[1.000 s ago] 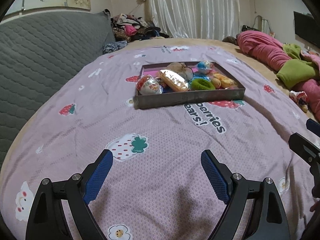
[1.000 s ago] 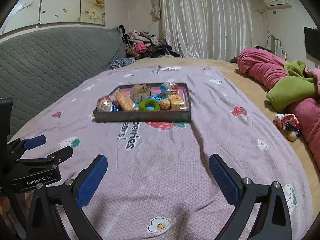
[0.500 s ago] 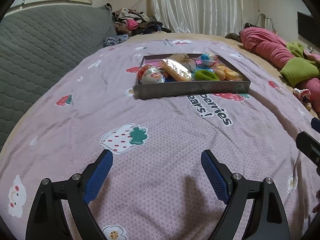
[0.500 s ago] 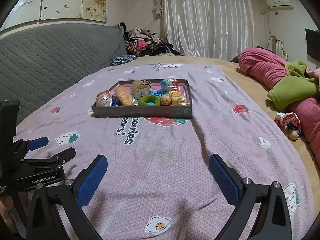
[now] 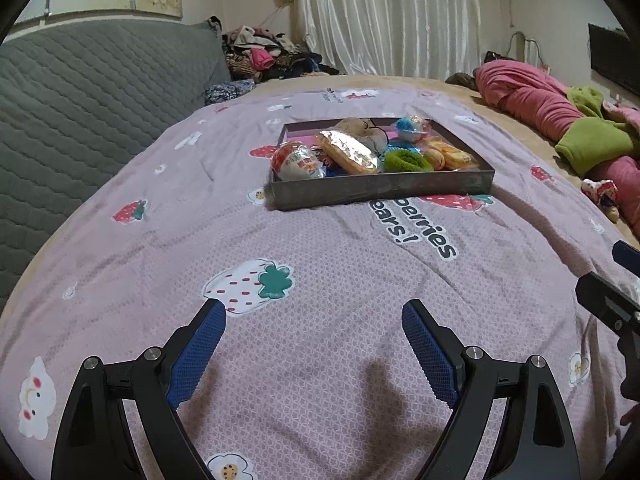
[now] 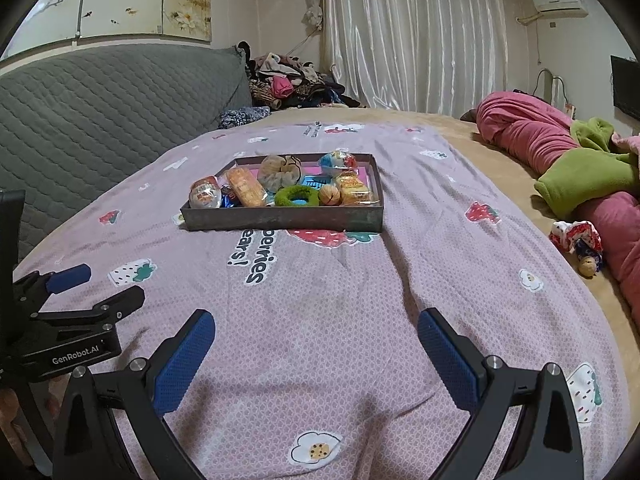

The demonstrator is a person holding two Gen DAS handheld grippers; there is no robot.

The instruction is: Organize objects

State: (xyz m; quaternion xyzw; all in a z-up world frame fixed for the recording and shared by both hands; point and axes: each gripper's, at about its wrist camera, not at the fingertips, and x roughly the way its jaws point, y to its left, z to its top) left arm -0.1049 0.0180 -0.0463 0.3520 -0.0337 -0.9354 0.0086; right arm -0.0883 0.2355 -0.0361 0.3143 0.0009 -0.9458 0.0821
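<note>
Since the earlier frames the shallow box (image 5: 380, 190) of snacks and hair ties has slid lower in both views, sitting at twelve o'clock on the strawberry bedspread (image 6: 320, 300) (print reads "berries", "ears!"). Left gripper (image 5: 314, 320) (body marked "GenRobot.AI") and right gripper (image 6: 316, 328) gape wide, holding nothing.

wrist views low, side-by-side, sharing tray (image 5: 380, 190)
</note>
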